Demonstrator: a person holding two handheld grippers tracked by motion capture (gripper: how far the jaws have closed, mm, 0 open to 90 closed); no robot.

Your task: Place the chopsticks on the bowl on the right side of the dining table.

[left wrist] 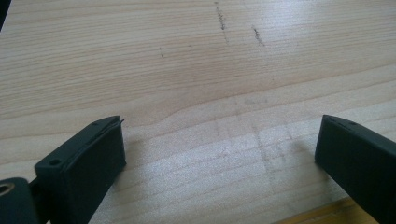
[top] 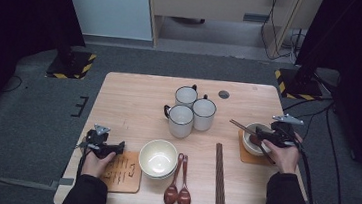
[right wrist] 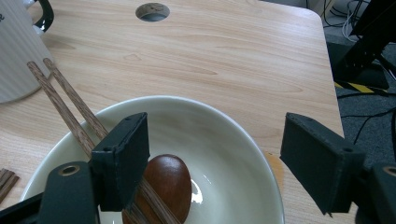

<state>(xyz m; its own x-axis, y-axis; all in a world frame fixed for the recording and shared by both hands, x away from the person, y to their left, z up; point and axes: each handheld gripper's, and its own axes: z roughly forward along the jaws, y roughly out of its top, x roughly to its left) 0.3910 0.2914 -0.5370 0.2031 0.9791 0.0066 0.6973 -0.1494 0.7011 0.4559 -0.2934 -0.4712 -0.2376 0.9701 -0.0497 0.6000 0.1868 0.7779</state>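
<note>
Right gripper (right wrist: pixel 212 163) over bowl (right wrist: pixel 233 140) near tabletop's right edge; fingers (right wrist: pixel 123 158) apart, clamping nothing. Bowl sits on coaster (top: pixel 251 156), wooden spoon (right wrist: pixel 166 184) inside, chopsticks (right wrist: pixel 70 105) leaning across rim, likely a place setting being laid. Left gripper (left wrist: pixel 219 158) near left edge beside second coaster (top: pixel 122 171), fingers apart over bare tabletop (left wrist: pixel 187 70), apparently idle.

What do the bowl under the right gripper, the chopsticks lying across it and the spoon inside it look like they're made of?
The bowl looks like glazed ceramic: cream, smooth, with a soft sheen on its inner wall. The chopsticks look like wood, matte brown with streaky grain along their length. The spoon is reddish-brown and glossy, with a bright highlight; probably lacquered wood, though plastic cannot be ruled out.
</note>
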